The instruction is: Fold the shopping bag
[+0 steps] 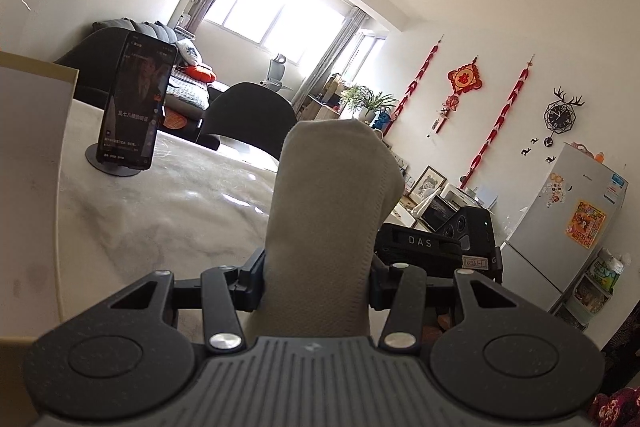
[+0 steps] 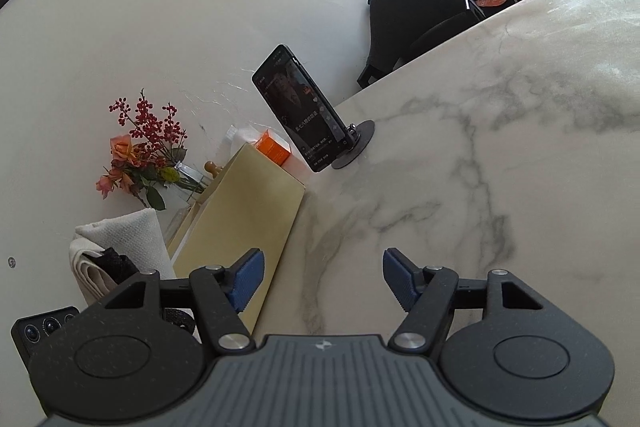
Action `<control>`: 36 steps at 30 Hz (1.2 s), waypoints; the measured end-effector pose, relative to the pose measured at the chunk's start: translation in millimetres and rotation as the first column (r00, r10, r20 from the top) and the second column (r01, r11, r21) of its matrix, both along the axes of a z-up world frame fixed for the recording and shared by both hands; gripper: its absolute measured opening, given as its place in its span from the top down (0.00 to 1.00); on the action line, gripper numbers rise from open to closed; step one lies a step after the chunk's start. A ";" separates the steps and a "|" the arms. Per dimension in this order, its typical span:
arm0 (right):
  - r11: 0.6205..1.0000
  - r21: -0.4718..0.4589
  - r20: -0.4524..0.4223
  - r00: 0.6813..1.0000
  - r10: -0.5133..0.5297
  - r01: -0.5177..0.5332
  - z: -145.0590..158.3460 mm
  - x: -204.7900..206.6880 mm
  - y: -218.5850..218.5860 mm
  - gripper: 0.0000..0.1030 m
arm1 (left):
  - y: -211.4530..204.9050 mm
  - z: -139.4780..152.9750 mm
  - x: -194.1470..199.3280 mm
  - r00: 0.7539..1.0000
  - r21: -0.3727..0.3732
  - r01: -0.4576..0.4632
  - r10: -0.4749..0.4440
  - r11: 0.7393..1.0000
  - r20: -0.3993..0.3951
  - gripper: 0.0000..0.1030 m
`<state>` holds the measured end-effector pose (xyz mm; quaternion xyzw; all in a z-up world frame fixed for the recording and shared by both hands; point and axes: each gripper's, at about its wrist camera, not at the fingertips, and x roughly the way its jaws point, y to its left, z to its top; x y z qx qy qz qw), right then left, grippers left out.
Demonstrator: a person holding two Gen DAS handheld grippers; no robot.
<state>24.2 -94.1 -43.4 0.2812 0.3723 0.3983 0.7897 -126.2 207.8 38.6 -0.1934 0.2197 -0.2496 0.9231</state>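
The shopping bag [image 1: 332,211] is beige cloth, folded into a thick upright bundle. My left gripper [image 1: 316,279] is shut on its lower part, and the bundle rises between the fingers above the marble table [image 1: 168,211]. In the right wrist view the same bundle [image 2: 120,239] shows at the far left, with a dark finger against it. My right gripper [image 2: 323,279] stands open over the marble table [image 2: 460,167], its blue pads [image 2: 248,279] holding nothing. The right gripper's black body [image 1: 436,247] shows just right of the bundle in the left wrist view.
A phone on a round stand [image 2: 304,115] is propped near the table's edge. A yellow paper bag [image 2: 244,219], an orange box [image 2: 274,147] and a vase of flowers [image 2: 148,155] stand beside the wall. Dark chairs [image 2: 420,7] are behind the table.
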 end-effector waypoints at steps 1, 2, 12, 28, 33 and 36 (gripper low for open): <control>1.000 -0.005 -0.002 1.000 -0.004 0.004 -0.2 0.6 -1.0 0.32 | -1.9 -2.8 0.3 1.000 0.005 0.001 -0.001 1.000 -0.002 0.53; 1.000 -0.011 -0.003 1.000 -0.008 0.008 -0.5 1.2 -2.0 0.32 | -2.4 -5.3 0.2 1.000 0.008 -0.004 0.004 1.000 -0.005 0.53; 0.997 -0.072 0.001 1.000 -0.009 0.009 3.6 4.2 -4.3 0.32 | -14.9 -16.8 -3.6 0.997 0.074 -0.081 0.079 0.994 0.023 0.53; 0.982 -0.183 0.008 0.998 -0.054 0.055 7.3 7.9 -23.0 0.32 | -58.0 -13.2 23.3 0.992 0.191 0.023 -0.046 0.981 0.118 0.53; 0.989 -0.136 -0.015 0.998 -0.057 0.055 5.5 8.2 -31.6 0.32 | -58.3 -2.3 39.7 0.978 0.112 0.133 -0.149 0.985 0.143 0.53; 0.995 -0.061 -0.051 0.996 -0.078 0.075 3.3 6.9 -45.6 0.32 | -57.7 4.2 49.3 0.965 0.064 0.197 -0.205 0.978 0.161 0.53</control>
